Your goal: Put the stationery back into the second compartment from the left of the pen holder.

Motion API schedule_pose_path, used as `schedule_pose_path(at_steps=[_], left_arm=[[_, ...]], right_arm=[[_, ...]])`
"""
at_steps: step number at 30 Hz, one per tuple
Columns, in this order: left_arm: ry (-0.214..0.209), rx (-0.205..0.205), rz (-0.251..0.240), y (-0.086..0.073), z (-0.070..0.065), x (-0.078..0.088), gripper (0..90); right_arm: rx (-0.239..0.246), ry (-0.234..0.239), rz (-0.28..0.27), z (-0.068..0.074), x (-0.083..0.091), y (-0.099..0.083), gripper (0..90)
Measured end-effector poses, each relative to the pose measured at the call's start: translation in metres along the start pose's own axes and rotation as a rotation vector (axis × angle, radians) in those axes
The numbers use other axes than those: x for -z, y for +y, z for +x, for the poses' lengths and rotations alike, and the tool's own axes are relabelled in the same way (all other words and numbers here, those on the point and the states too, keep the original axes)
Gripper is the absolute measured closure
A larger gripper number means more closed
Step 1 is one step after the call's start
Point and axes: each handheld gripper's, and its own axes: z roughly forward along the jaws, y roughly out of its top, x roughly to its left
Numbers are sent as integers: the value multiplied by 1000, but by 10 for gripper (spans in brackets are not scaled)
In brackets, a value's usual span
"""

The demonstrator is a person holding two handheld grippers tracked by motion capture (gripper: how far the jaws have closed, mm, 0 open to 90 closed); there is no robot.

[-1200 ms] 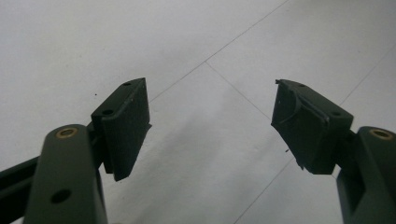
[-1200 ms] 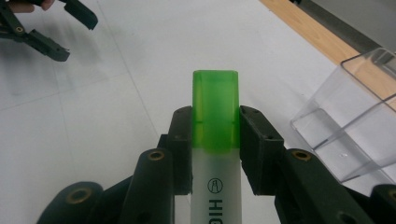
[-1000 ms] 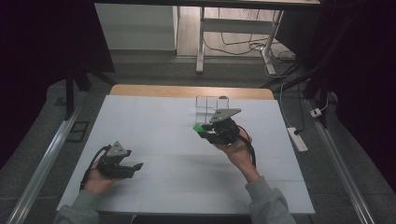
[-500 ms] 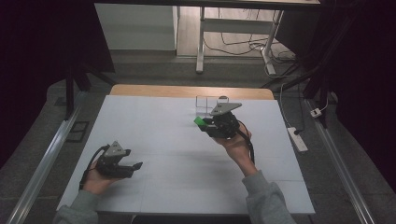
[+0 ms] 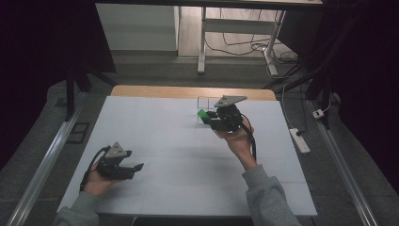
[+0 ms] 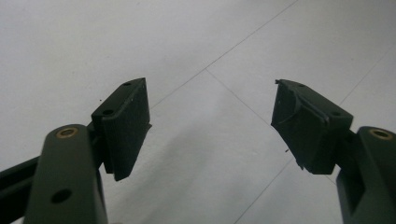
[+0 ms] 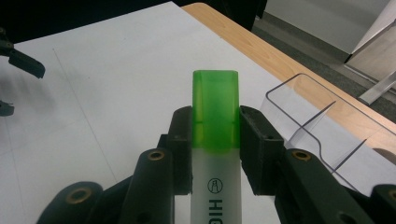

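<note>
Left gripper (image 5: 134, 167): rests low on the near-left of the white table (image 5: 155, 127), jaws spread apart with nothing between them.
Right gripper (image 7: 215, 140): raised off the table, jaws clamped on the green-capped translucent highlighter pen (image 7: 215, 126), cap pointing away from the hand.
Highlighter's place: in the air just short of the clear plastic divided organiser tray (image 7: 322, 126) at the far edge.
Risk: the grip sits near the cap, so the long barrel could pivot or slip.
Risk at tray: a tilted pen may strike a thin divider wall and push the light tray toward the wooden edge (image 7: 261, 46).
</note>
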Motion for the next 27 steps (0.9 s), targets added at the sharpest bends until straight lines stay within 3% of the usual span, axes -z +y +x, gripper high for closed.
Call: schedule_pose_path(at_steps=[27], left_arm=[[0, 4, -2, -1, 2, 0, 276]], right_arm=[[-62, -43, -40, -29, -17, 18, 666]])
